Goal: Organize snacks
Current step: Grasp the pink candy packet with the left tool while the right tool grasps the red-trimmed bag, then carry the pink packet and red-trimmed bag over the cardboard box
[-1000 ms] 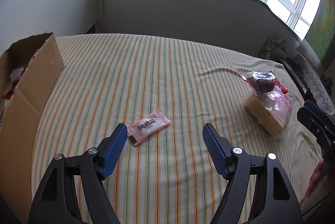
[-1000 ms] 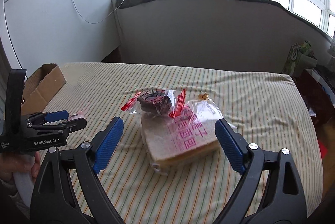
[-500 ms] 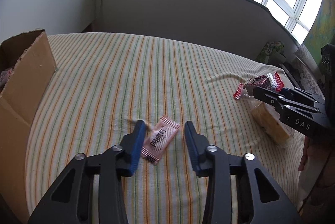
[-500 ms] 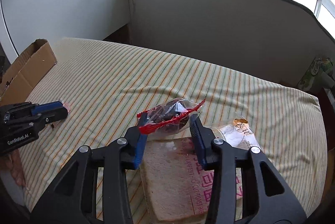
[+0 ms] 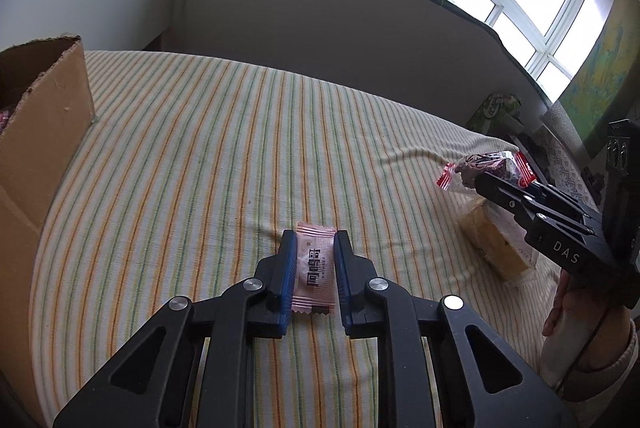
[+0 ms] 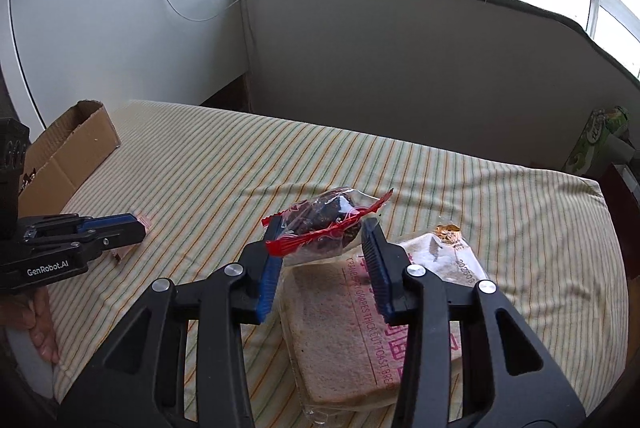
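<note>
The left gripper (image 5: 315, 260), its jaws just closing, clamps the pink candy wrapper (image 5: 313, 270) on the striped cloth (image 5: 200, 156). The right gripper (image 6: 322, 252) pinches the red-edged dark pastry packet (image 6: 326, 226) above the bagged toast (image 6: 340, 332).

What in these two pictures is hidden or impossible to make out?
- Cardboard box contents: left wrist view, hidden by its wall and cut by the edge.
- Pink packet: right wrist view, mostly hidden behind the left gripper.
- Toast bag: left wrist view, partly covered by the right gripper.
</note>
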